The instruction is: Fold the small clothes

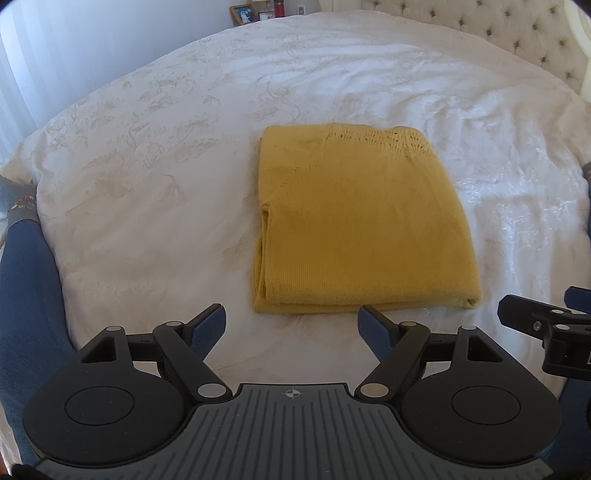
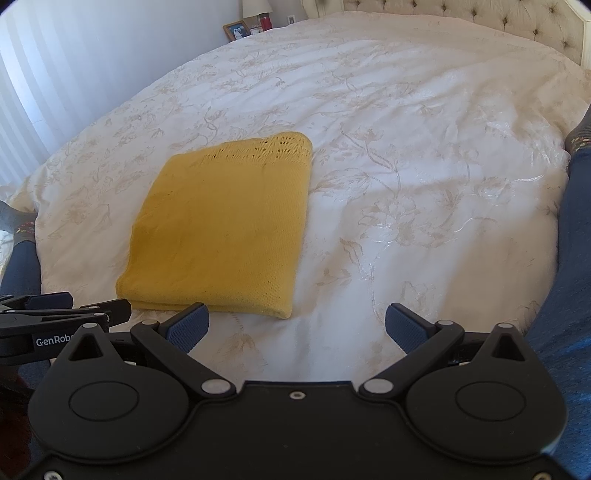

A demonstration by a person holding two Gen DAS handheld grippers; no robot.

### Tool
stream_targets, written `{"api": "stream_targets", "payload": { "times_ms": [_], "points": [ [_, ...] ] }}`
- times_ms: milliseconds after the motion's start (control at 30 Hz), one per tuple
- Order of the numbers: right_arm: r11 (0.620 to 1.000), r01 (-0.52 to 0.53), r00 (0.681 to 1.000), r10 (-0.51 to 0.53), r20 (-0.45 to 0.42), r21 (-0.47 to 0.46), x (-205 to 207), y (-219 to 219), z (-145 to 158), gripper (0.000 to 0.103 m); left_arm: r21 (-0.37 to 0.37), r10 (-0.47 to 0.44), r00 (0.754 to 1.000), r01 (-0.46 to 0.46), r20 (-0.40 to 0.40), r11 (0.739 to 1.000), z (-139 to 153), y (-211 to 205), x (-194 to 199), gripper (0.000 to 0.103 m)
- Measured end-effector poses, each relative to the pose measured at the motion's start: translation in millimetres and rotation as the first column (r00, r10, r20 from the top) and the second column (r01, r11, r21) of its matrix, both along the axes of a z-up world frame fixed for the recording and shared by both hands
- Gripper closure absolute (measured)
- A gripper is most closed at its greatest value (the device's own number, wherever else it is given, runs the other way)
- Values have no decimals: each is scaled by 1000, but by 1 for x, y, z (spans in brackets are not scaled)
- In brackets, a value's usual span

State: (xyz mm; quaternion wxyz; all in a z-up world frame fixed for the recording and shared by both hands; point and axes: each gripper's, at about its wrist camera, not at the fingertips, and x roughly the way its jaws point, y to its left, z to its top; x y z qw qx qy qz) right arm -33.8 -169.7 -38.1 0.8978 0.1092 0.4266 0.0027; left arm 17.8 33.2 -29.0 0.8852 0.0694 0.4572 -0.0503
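Observation:
A yellow knit garment point(image 1: 358, 225) lies folded into a flat rectangle on the white bedspread point(image 1: 147, 192); it also shows in the right wrist view point(image 2: 225, 229). My left gripper point(image 1: 291, 325) is open and empty, just short of the garment's near edge. My right gripper point(image 2: 295, 326) is open and empty, near the garment's near right corner. The right gripper's tips show at the right edge of the left wrist view point(image 1: 532, 314). The left gripper shows at the left edge of the right wrist view point(image 2: 62, 310).
The person's blue-clad legs and patterned socks lie on both sides point(image 1: 26, 266) point(image 2: 572, 229). A tufted headboard point(image 1: 498, 26) stands at the back right. A nightstand with a picture frame point(image 2: 236, 30) and a red jar stands at the back.

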Motion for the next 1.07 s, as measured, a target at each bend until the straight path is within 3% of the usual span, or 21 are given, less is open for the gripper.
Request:
{"api": "stream_targets", "payload": {
  "times_ms": [1067],
  "points": [
    [999,14,999,-12,-39,34,6,1,-8,1,-2,-13,1000,13,-19,1000,-5,-5,2,25]
  ]
}}
